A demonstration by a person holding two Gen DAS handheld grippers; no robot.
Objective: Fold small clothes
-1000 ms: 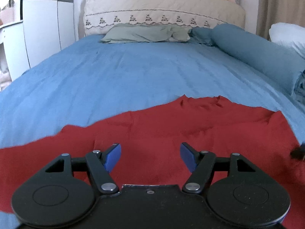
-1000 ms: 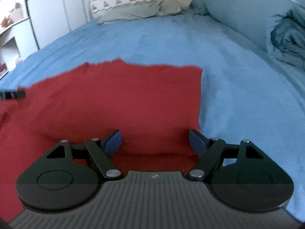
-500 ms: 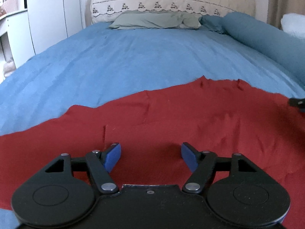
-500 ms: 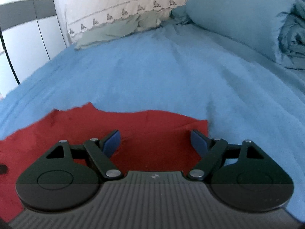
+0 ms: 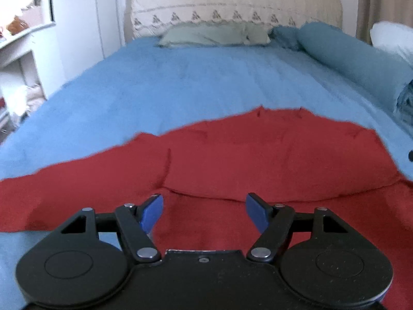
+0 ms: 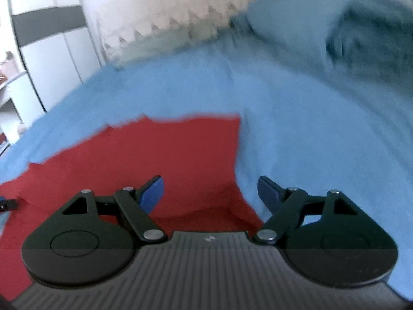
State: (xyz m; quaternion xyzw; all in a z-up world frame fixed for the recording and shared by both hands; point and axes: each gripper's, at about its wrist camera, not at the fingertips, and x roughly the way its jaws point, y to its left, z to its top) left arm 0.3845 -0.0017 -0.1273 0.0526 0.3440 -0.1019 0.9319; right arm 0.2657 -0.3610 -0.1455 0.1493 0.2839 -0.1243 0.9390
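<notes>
Red knitted garment (image 5: 258, 160), soft cloth, lying spread on the blue bedspread (image 5: 196, 90) at the near end of the bed. A raised fold line crosses it just beyond the left tool (image 5: 204, 210), so a near layer appears to lie doubled under the far one; judged a first fold laid, or partly laid.

Change since a second ago: both views have drawn back and lifted. The left view then showed flat red cloth with no ridge close to the fingers; now the ridge runs across near them. The right view, half a second ago, had only a narrow strip of red before it; now a broader panel and its straight right edge show again. Judged meaning: both tools are clear of the cloth between folds, with the next edge not yet taken.

Left tool: blue pads (image 5: 152, 213) well apart, nothing between them, cloth beneath. Right tool (image 6: 210, 193): pads equally apart, empty, straddling the garment's right edge.

Left view only: the garment's long left extension, probably a sleeve; the green pillow (image 5: 214, 34) at the far headboard; the rolled blue bolster (image 5: 356, 56) at right.

Right view only: the garment's square far right corner (image 6: 236, 118) on the bedspread; a tip of the other tool at the left border. Heavy blur hides cloth texture there.
</notes>
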